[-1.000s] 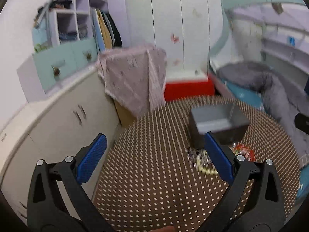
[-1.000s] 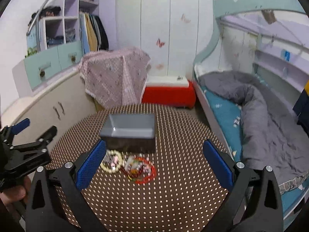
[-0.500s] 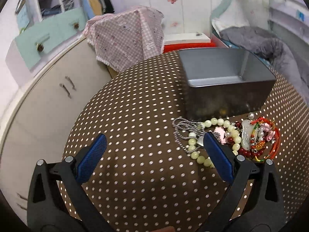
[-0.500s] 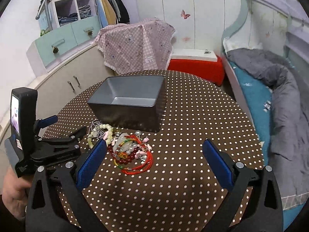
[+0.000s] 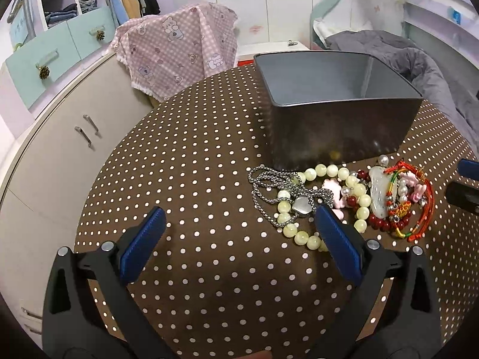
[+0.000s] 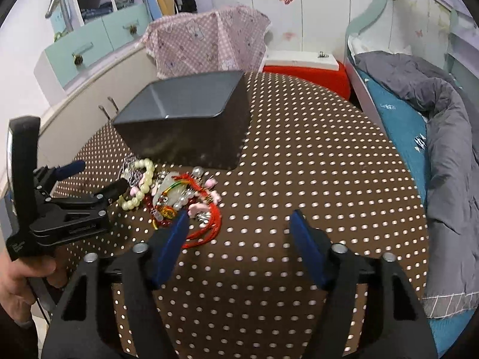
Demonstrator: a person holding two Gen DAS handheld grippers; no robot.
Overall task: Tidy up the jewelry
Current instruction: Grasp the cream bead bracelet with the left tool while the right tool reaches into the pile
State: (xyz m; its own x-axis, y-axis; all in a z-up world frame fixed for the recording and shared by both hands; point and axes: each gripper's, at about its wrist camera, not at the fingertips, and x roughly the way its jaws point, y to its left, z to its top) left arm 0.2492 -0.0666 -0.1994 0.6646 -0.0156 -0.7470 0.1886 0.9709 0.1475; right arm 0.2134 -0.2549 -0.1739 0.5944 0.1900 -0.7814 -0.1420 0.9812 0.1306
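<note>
Left gripper (image 5: 239, 224): jaws spread wide, nothing between the blue pads, low over the polka-dot table (image 5: 194, 179). Its right-hand pad sits just beside the near end of the jewelry pile, overlapping the pale green bead bracelet (image 5: 299, 233) in the left wrist view; contact cannot be confirmed.

Right gripper (image 6: 239, 230): also wide open and empty. Its left pad lies over the near edge of the red cord bracelet (image 6: 206, 230) in the right wrist view; touching or not, I cannot tell.

Jewelry pile: all on the table, directly in front of the near wall of the grey box (image 5: 341, 131).
- silver chain necklace (image 5: 269, 188) with a heart-shaped pendant, at the pile's left end
- pale green bead bracelet looped through the chain
- dark red bead string (image 5: 380, 224), tangled with the rest
- white jade-like pendant (image 5: 377, 193)
- red cord bracelet with pink charms, at the right end

Grey box: upright, open top; visible inner walls are bare.

Background: pink checked cloth (image 5: 176, 51) draped behind the table; grey quilt (image 6: 443, 125) on a bed to the right.
</note>
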